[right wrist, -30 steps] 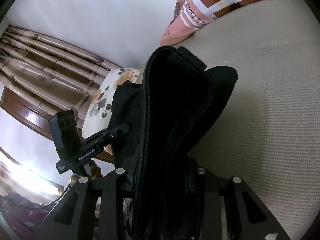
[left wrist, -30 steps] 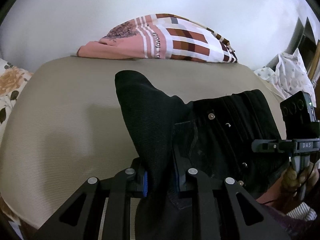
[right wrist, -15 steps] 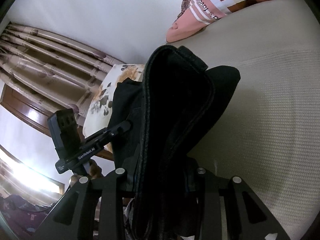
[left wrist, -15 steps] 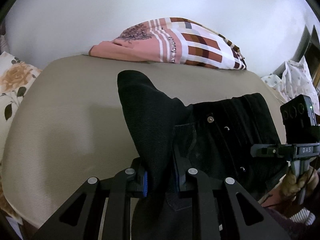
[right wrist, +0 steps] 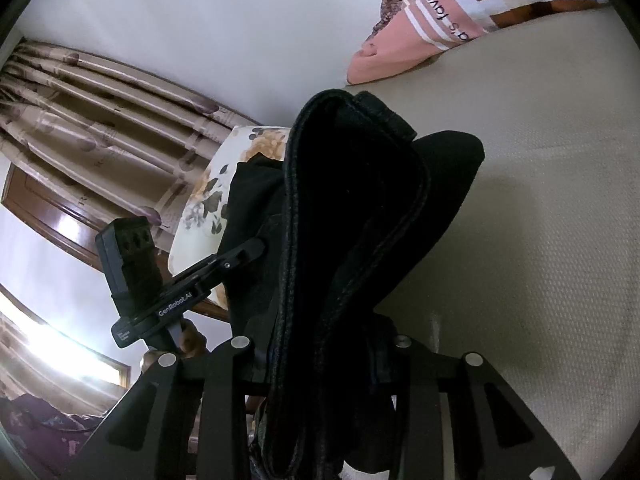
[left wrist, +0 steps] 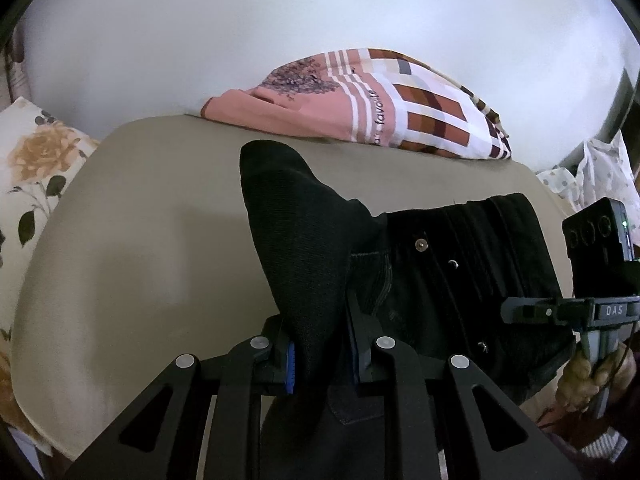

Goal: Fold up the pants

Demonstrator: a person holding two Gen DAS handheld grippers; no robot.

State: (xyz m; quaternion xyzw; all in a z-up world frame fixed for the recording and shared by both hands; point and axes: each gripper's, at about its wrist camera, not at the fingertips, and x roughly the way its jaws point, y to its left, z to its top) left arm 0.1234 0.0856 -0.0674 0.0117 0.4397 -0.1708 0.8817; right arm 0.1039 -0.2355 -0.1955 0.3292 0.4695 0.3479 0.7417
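Black pants [left wrist: 440, 280] with metal rivets hang between both grippers above a beige mattress [left wrist: 140, 260]. My left gripper [left wrist: 322, 354] is shut on a thin black flap of the pants that sticks up past its fingers. In the right wrist view my right gripper [right wrist: 320, 356] is shut on a thick bunched stack of the pants [right wrist: 352, 240], seam edges upright. The right gripper's body [left wrist: 592, 276] shows at the left wrist view's right edge, and the left gripper's body [right wrist: 160, 280] shows in the right wrist view, a hand under each.
A pink and brown checked cloth [left wrist: 380, 108] lies at the mattress's far edge against a white wall. A floral pillow [left wrist: 32, 168] sits at the left, curtains [right wrist: 80, 100] beyond it. A spotted white cloth [left wrist: 596, 176] lies at the right.
The left gripper has shifted sideways with the pants, so the checked cloth and pillow slid right in its view. The right gripper has barely moved. Both grips are unchanged.
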